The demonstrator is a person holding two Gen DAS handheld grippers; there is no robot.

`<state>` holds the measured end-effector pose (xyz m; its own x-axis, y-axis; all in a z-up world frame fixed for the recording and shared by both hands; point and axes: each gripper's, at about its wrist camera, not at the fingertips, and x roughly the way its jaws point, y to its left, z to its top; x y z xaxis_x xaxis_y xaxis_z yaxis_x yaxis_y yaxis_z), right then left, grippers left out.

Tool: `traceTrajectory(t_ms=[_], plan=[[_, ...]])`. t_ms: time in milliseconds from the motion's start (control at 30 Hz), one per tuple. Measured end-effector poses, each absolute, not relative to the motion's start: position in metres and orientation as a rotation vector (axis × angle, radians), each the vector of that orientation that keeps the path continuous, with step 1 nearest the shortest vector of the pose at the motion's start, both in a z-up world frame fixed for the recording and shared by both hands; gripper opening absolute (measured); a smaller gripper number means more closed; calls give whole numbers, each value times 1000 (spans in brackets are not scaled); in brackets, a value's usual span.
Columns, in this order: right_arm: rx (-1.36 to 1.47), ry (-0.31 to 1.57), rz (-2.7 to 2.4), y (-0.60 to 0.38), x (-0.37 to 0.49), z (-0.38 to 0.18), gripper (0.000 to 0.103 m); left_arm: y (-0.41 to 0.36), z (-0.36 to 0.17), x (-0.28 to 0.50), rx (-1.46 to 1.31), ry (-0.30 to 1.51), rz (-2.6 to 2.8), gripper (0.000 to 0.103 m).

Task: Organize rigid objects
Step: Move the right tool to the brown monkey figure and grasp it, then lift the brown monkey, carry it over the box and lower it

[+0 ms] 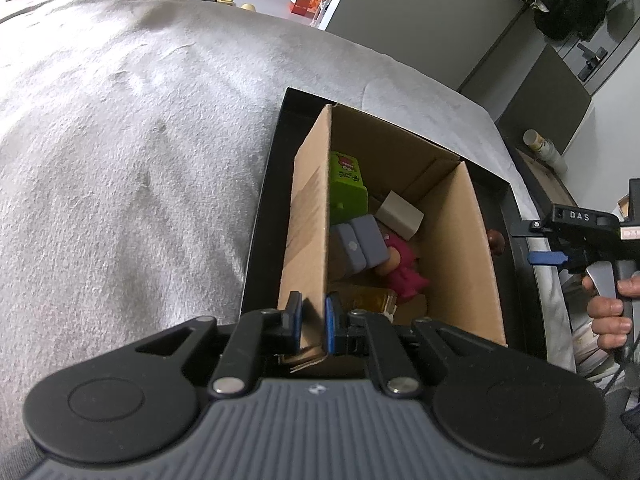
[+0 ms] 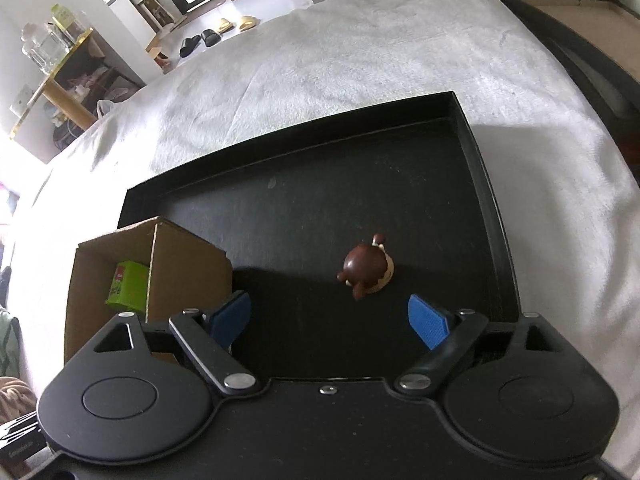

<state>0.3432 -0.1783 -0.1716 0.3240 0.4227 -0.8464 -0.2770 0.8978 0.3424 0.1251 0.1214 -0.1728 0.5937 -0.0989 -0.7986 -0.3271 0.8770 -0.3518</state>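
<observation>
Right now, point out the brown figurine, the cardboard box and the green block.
brown figurine (image 2: 362,268), right wrist view, on its round head
cardboard box (image 1: 460,248), left wrist view, inner right wall
green block (image 1: 347,184), left wrist view, top face

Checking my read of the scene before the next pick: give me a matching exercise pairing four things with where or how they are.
1 brown figurine
2 green block
3 left gripper
4 right gripper

A shut on the cardboard box wall
B open, nothing between its pads
C inside the box
D on the black tray floor, outside the box

Pairs: 1-D, 2-C, 3-A, 4-B
</observation>
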Motion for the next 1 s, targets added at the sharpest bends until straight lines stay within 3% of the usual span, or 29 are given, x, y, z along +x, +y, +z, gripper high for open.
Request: traceTrajectory(t_ms=[467, 567, 633, 667, 1000], plan=[[109, 1137, 396, -171, 368, -188, 83, 120, -173, 127, -490, 941, 145, 10], [114, 1155, 381, -173, 371, -195, 68, 121, -173, 126, -493, 941, 144, 10], [128, 1165, 384, -174, 373, -200, 41, 121, -173, 127, -495, 941, 144, 10], [133, 1176, 384, -174, 374, -202, 35, 121, -173, 126, -496, 941, 144, 10], [174, 1217, 362, -181, 364, -202, 34, 121, -173, 126, -499, 939, 140, 10]])
